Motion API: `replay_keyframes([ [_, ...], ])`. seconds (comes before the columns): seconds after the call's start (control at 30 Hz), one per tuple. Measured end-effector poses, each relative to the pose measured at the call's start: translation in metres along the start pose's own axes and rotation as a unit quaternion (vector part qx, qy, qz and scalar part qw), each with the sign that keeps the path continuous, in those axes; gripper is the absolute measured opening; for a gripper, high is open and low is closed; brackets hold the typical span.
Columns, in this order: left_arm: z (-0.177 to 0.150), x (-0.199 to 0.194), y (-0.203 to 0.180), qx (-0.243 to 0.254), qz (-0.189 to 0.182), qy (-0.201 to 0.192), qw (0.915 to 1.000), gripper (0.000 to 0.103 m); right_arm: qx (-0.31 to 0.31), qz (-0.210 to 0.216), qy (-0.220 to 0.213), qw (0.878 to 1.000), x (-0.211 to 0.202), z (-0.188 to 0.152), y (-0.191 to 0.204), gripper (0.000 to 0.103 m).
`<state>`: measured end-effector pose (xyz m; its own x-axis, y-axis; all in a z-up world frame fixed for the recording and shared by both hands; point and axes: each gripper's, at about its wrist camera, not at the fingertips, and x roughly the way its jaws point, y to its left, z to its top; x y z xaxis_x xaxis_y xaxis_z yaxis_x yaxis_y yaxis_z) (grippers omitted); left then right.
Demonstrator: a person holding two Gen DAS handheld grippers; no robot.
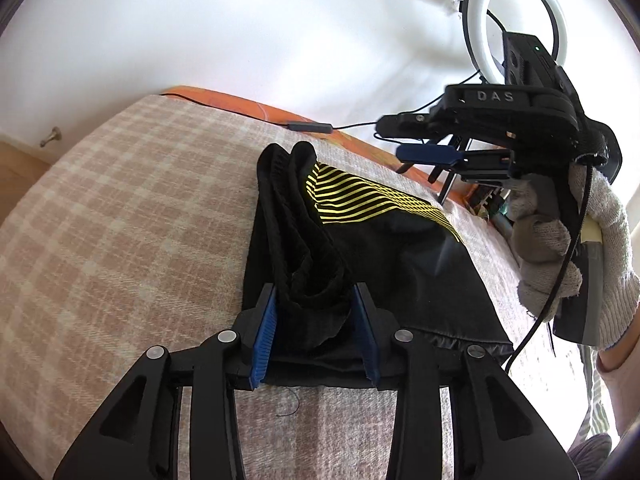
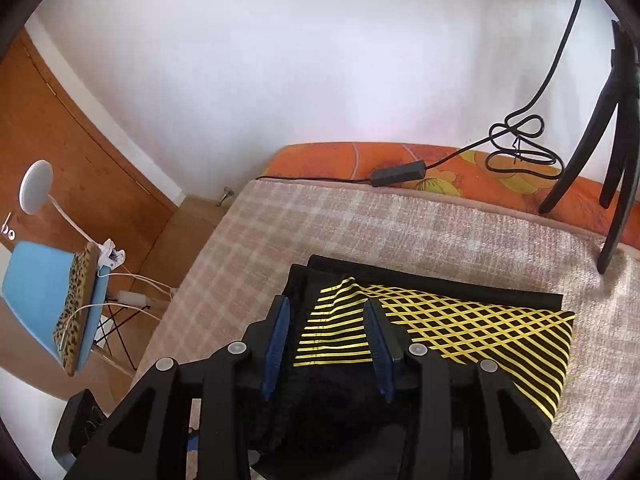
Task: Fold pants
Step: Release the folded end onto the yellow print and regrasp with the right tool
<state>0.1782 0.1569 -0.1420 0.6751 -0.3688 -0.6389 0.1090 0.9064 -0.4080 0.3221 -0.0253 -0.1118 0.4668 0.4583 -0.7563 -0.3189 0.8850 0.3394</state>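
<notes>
Black pants with yellow stripes lie folded into a compact bundle on the plaid blanket. My left gripper is open, its blue pads either side of the bunched black waistband at the bundle's near edge. My right gripper hovers above the bundle's far right corner, held by a gloved hand; from this side its jaws look nearly together. In the right wrist view the right gripper is open above the striped part of the pants, with nothing between the pads.
A ring light on a tripod stands at the bed's far right edge. A black cable with an inline box runs along the orange mattress edge. A blue chair and wooden door are left of the bed.
</notes>
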Motion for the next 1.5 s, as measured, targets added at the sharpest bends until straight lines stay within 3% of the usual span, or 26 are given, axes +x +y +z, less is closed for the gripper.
replay_keyframes([
  [0.23,0.006,-0.011,-0.009,0.026,0.034,-0.012,0.9990,0.041,0.014,-0.063,-0.027,0.998,-0.046,-0.016,-0.063,0.041],
  [0.33,0.011,0.006,-0.028,0.073,0.035,-0.001,0.9967,0.053,0.021,-0.078,-0.017,0.997,-0.049,-0.032,-0.088,0.042],
  [0.43,0.014,0.025,-0.039,0.095,0.069,0.012,0.9930,0.053,0.027,-0.080,-0.013,0.996,-0.046,-0.045,-0.104,0.042],
  [0.63,0.016,0.050,-0.005,0.043,0.135,0.054,0.9884,0.053,0.047,-0.067,0.006,0.997,-0.029,-0.055,-0.123,0.042],
  [0.73,0.015,0.046,0.014,0.006,0.123,0.053,0.9910,0.056,0.057,-0.056,0.010,0.997,-0.020,-0.055,-0.130,0.042],
  [0.83,0.019,0.036,0.017,-0.004,0.124,0.045,0.9913,0.056,0.070,-0.041,0.012,0.997,-0.016,-0.054,-0.137,0.042],
  [0.97,0.035,0.019,0.014,-0.004,0.099,0.037,0.9944,0.055,0.071,-0.024,0.011,0.997,-0.020,-0.056,-0.140,0.042],
  [1.03,0.046,0.011,0.013,-0.009,0.089,0.029,0.9956,0.058,0.065,-0.020,0.015,0.998,-0.023,-0.057,-0.142,0.045],
  [1.1,0.059,0.006,0.015,-0.028,0.063,0.020,0.9974,0.064,0.062,-0.012,0.016,0.998,-0.029,-0.058,-0.144,0.059],
  [1.33,0.097,0.042,0.030,-0.099,-0.017,0.053,0.9936,0.066,0.061,0.015,0.015,0.998,-0.035,-0.055,-0.150,0.059],
  [1.5,0.107,0.072,0.037,-0.110,-0.023,0.066,0.9915,0.067,0.084,0.037,0.020,0.996,-0.026,-0.054,-0.163,0.060],
])
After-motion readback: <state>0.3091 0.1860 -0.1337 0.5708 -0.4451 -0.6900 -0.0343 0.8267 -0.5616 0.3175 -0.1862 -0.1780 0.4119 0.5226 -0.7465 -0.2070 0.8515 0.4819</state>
